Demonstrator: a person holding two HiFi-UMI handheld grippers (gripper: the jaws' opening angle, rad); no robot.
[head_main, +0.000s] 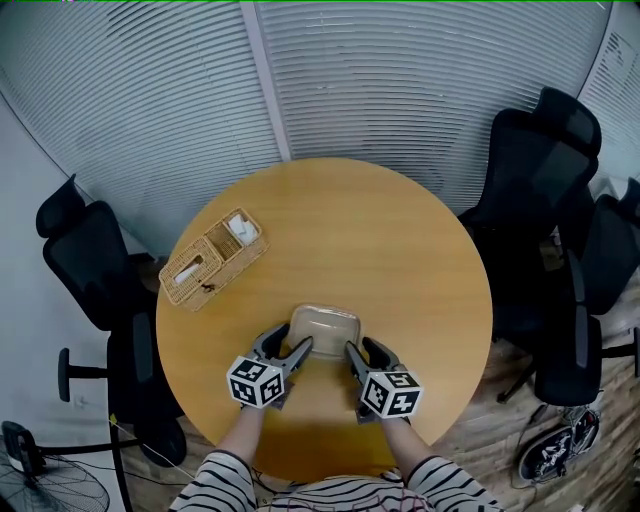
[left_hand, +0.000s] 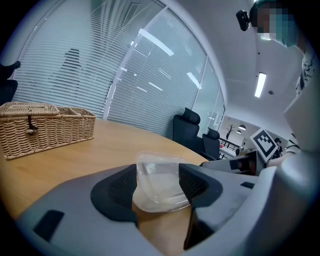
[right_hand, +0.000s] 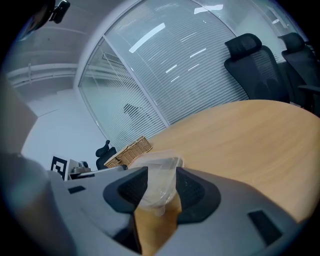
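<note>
A clear shallow plastic container (head_main: 325, 330) lies on the near part of the round wooden table (head_main: 400, 250). My left gripper (head_main: 288, 347) grips its near left corner and my right gripper (head_main: 365, 352) its near right corner. In the left gripper view the container (left_hand: 159, 172) sits pinched between the dark jaw pads of the left gripper (left_hand: 159, 184). The right gripper view shows the same: the right gripper (right_hand: 159, 189) is closed on a corner of the container (right_hand: 161, 170). Both are shut on it.
A wicker basket (head_main: 212, 258) with a lidded half stands at the table's left edge, also visible as the basket (left_hand: 42, 125). Black office chairs stand to the right (head_main: 540, 170) and to the left (head_main: 95, 265). A blind-covered glass wall curves behind. A fan (head_main: 40, 485) sits on the floor.
</note>
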